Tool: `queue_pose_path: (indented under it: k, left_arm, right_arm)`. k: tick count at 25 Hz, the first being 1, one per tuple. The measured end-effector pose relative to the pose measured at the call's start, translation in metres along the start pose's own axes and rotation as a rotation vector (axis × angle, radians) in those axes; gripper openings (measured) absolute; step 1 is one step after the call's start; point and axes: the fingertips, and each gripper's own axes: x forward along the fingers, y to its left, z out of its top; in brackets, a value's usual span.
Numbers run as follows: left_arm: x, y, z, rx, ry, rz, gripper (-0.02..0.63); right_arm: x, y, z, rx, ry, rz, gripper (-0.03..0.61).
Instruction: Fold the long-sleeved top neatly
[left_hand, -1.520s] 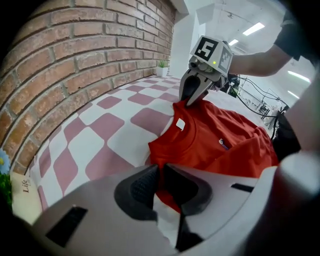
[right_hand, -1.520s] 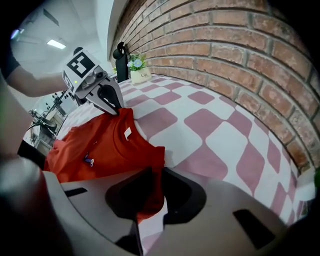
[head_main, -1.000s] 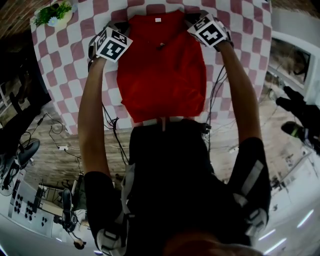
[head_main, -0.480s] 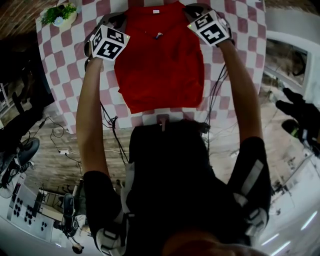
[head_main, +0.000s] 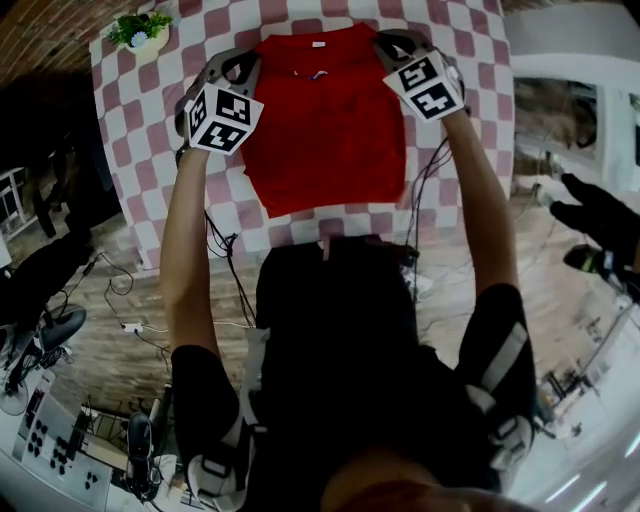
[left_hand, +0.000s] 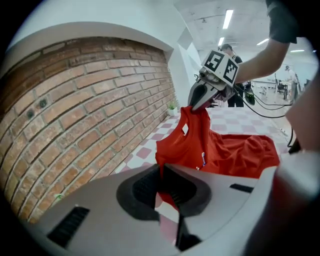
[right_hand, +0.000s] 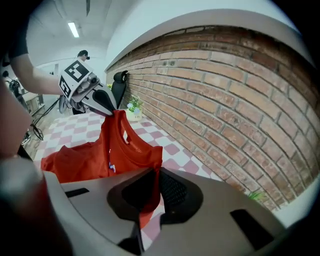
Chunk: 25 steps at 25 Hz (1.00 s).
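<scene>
We clamp the red long-sleeved top (head_main: 325, 130) by its shoulders, left gripper (head_main: 243, 62) at 11 o'clock, right gripper (head_main: 392, 42) at 1; its hem lies on the checked tablecloth (head_main: 140, 130). If either thin pinch slips, our fold skews.

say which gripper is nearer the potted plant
The left gripper, holding the red top on the potted plant side; the right gripper holds the opposite shoulder.

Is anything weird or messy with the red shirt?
Nothing is torn or spilled. The red top just isn't flat. The left gripper and right gripper pinch its collar end up off the checkered tablecloth, so it sags between them and its lower part lies rumpled.
</scene>
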Motion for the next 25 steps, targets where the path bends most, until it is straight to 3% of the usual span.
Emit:
queue_pose_path:
  k: [11, 17, 25]
  left_arm:
    - [-0.077, -0.069, 0.001, 0.064, -0.100, 0.000, 0.028]
    - [-0.104, -0.131, -0.025, 0.093, -0.102, -0.008, 0.028]
    - [-0.132, -0.195, -0.062, 0.108, -0.092, 0.035, 0.028]
  right_arm:
    - [-0.086, 0.076, -0.025, 0.031, -0.046, -0.101, 0.032]
    - [-0.113, 0.135, -0.067, 0.057, -0.032, -0.136, 0.032]
    - [-0.133, 0.204, -0.111, 0.078, -0.055, -0.118, 0.032]
